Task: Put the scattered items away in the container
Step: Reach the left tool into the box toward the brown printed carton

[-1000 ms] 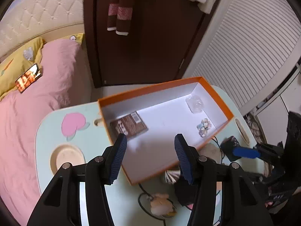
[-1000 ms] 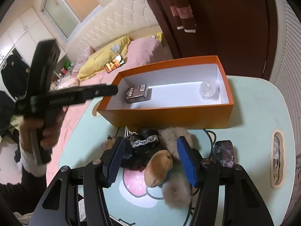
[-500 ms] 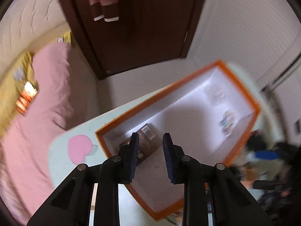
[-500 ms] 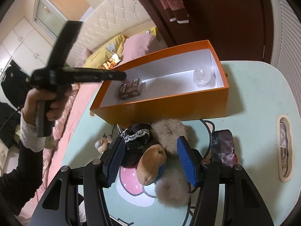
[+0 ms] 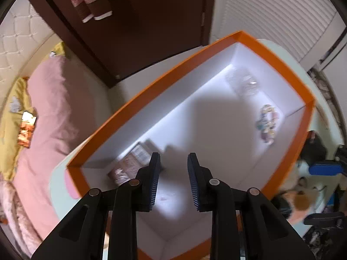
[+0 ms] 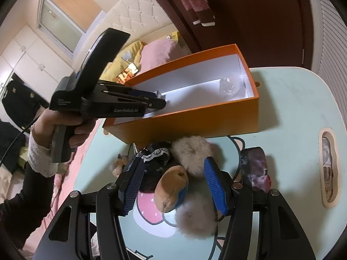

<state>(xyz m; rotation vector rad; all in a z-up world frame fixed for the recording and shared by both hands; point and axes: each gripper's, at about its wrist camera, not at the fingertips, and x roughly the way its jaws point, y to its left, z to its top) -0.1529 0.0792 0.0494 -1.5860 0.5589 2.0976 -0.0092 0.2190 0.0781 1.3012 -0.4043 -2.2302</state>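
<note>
Orange box (image 6: 195,121) open, white inside; plush toy (image 6: 173,186) beside it

The room is lit by soft indoor light. The white floor of the orange cardboard box (image 5: 216,130) shines very bright, with a big grey shadow across its middle. The left wrist view is smeared and fuzzy, most of all at the right edge, and the small things in the box look blurry. The right wrist view is sharper. The box throws a dark shadow to the right on the pale green table (image 6: 292,99). Both views bend at the edges, with black corners.
</note>
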